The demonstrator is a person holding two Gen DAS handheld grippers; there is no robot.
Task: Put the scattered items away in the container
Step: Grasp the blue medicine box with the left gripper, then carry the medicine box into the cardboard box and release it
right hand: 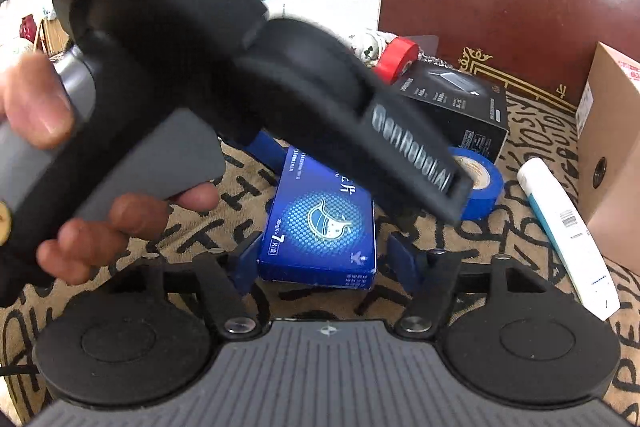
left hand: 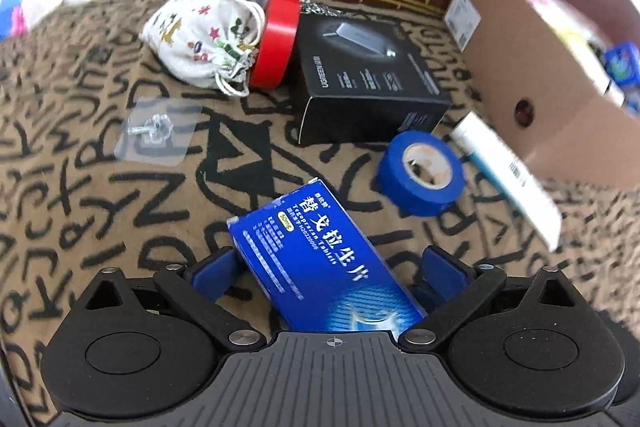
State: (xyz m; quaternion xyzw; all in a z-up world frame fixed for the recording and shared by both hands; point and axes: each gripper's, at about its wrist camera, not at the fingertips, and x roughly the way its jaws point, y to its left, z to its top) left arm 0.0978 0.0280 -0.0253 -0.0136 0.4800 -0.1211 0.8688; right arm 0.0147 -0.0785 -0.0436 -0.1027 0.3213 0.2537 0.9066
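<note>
Blue tablet box (left hand: 320, 259) sits between both tongs' parted fingers, ungripped.

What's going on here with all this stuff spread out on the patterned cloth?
A person is tidying with a handheld gripper in each hand. Both the left gripper and the right gripper straddle the same blue medicine box, which lies on the cloth; the left one's jaws are wide open, and whether the right one's pads touch the box is unclear. A blue tape roll, a red tape roll, a black box, a drawstring pouch and a white tube lie loose beside the cardboard box.
</note>
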